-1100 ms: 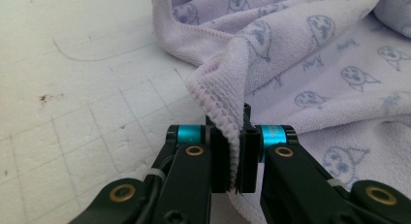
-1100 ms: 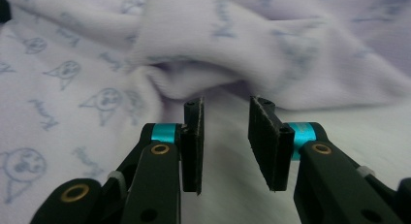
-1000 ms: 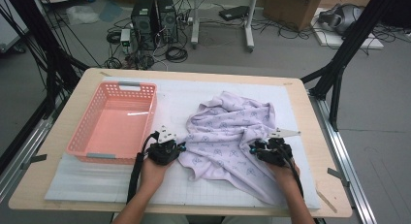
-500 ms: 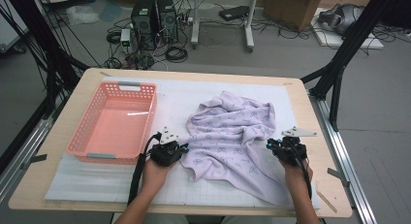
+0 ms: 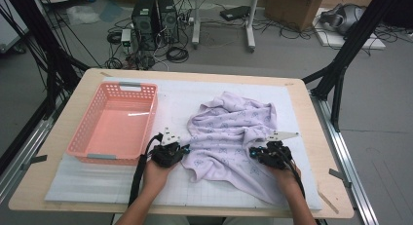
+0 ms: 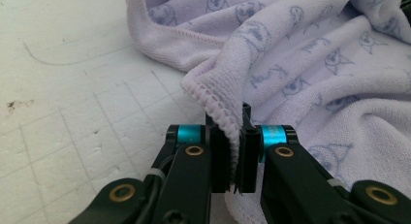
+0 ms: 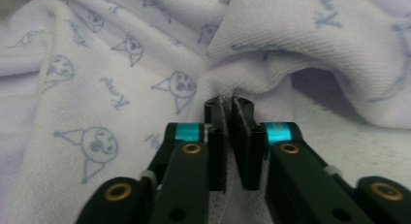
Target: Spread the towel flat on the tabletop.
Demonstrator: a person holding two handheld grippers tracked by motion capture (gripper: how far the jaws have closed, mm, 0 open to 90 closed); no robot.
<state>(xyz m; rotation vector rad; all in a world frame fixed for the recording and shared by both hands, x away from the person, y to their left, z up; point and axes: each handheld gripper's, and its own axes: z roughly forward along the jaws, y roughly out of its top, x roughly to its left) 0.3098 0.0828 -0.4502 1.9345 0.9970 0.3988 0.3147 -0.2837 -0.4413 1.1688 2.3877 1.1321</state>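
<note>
Since half a second ago, the right gripper has drawn back in toward the lilac terry towel printed with small blue cat faces, and the cloth beside it has bunched into a fold; the left gripper has stayed at the towel's near left edge. That towel lies crumpled on the white gridded foam mat covering the wooden tabletop, just right of the empty pink plastic slotted basket. In the left gripper view, the left gripper's fingers are pinched almost together on the towel's stitched hem. In the right gripper view, the right gripper's fingers are clamped narrowly on a fold of the towel, apparently two layers, though the close view is soft.
</note>
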